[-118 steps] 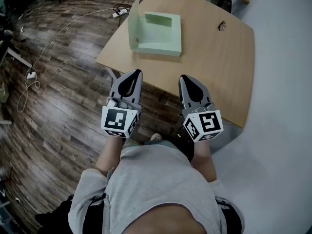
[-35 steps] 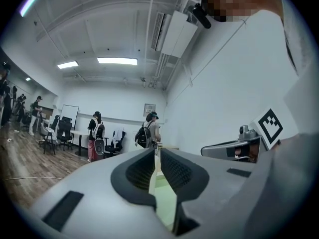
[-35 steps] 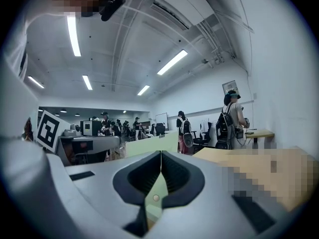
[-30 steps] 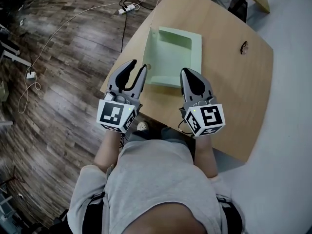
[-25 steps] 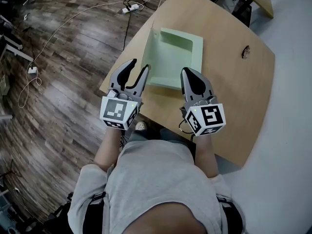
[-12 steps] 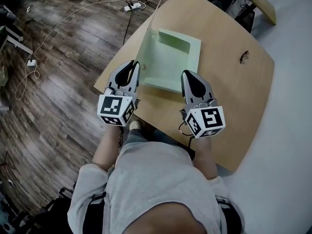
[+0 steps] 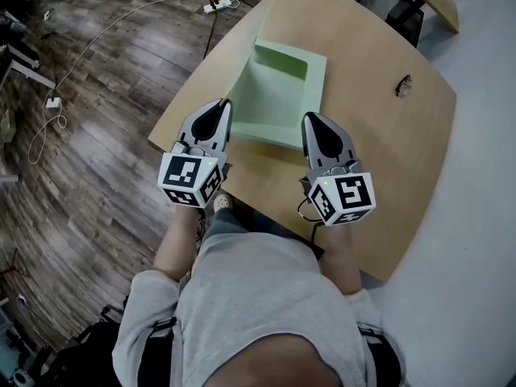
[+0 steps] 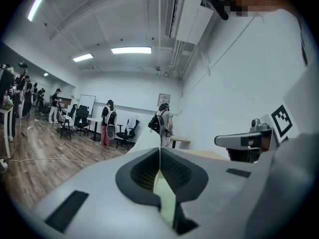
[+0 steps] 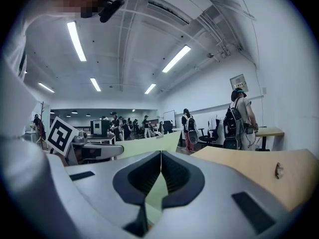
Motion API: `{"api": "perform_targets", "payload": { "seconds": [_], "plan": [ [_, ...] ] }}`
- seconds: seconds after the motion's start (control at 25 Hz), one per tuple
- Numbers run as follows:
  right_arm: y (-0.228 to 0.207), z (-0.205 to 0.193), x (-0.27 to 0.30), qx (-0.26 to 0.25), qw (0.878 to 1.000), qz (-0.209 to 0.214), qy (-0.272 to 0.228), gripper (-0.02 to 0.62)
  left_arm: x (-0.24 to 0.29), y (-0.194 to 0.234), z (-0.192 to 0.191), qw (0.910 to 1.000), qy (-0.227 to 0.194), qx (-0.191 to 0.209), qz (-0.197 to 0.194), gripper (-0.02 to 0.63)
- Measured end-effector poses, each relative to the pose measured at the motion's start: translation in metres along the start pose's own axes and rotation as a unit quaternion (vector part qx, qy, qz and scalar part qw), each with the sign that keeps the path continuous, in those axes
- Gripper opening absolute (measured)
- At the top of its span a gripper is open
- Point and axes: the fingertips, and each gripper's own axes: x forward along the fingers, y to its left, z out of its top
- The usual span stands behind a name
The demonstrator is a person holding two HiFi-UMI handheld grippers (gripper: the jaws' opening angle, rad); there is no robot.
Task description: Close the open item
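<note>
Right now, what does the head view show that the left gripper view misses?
Only the head view: the whole green box, open on the table, and a floor power strip. Only the left gripper view: distant people, ceiling lights. Both: the raised lid, the right gripper, the left gripper with jaws just closed together.

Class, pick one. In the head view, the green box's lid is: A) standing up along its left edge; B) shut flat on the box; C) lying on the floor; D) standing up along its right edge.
A: the lid stands up at the left edge of the box, leaving the inside open.
</note>
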Motion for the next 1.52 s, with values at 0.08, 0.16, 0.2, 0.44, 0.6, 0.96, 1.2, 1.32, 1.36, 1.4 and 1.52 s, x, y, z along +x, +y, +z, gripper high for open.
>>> {"api": "perform_targets", "payload": {
  "seconds": [0.08,0.16,0.2,0.44,0.6,0.96,1.2,1.32,1.36,1.4,1.52],
  "plan": [
    [-0.008,-0.001,-0.004,0.002,1.0,-0.002,-0.001,0.011,0.004,-0.009,-0.002,1.0,0.004,0.0,-0.003,0.018],
    [-0.015,-0.003,-0.009,0.004,1.0,-0.004,-0.001,0.011,0.008,-0.018,-0.006,0.9999,0.01,0.0,-0.011,0.018],
    [-0.018,-0.004,-0.011,0.005,1.0,-0.005,-0.001,0.011,0.01,-0.023,-0.008,0.9998,0.014,-0.001,-0.016,0.018],
    [-0.036,-0.008,-0.021,0.01,1.0,-0.012,0.001,0.011,0.024,-0.049,-0.022,0.9983,0.039,0.006,-0.042,0.018],
    [-0.051,-0.011,-0.028,0.013,1.0,-0.016,0.003,0.011,0.035,-0.067,-0.031,0.9972,0.051,0.007,-0.055,0.018],
    [-0.069,-0.024,-0.04,0.019,1.0,-0.022,0.011,0.011,0.048,-0.092,-0.056,0.9938,0.078,0.01,-0.079,0.018],
    [-0.087,-0.028,-0.046,0.023,0.999,-0.026,0.012,0.011,0.062,-0.109,-0.07,0.9913,0.097,0.017,-0.088,0.018],
    [-0.091,-0.03,-0.05,0.026,0.999,-0.026,0.013,0.011,0.064,-0.116,-0.077,0.99,0.105,0.021,-0.091,0.018],
    [-0.091,-0.03,-0.051,0.027,0.999,-0.027,0.013,0.011,0.064,-0.118,-0.078,0.9896,0.108,0.021,-0.093,0.018],
    [-0.091,-0.03,-0.052,0.027,0.999,-0.027,0.013,0.011,0.064,-0.119,-0.079,0.9893,0.11,0.021,-0.094,0.018],
    [-0.094,-0.033,-0.054,0.029,0.999,-0.027,0.014,0.011,0.067,-0.124,-0.087,0.9879,0.118,0.023,-0.097,0.018]
  ]
}}
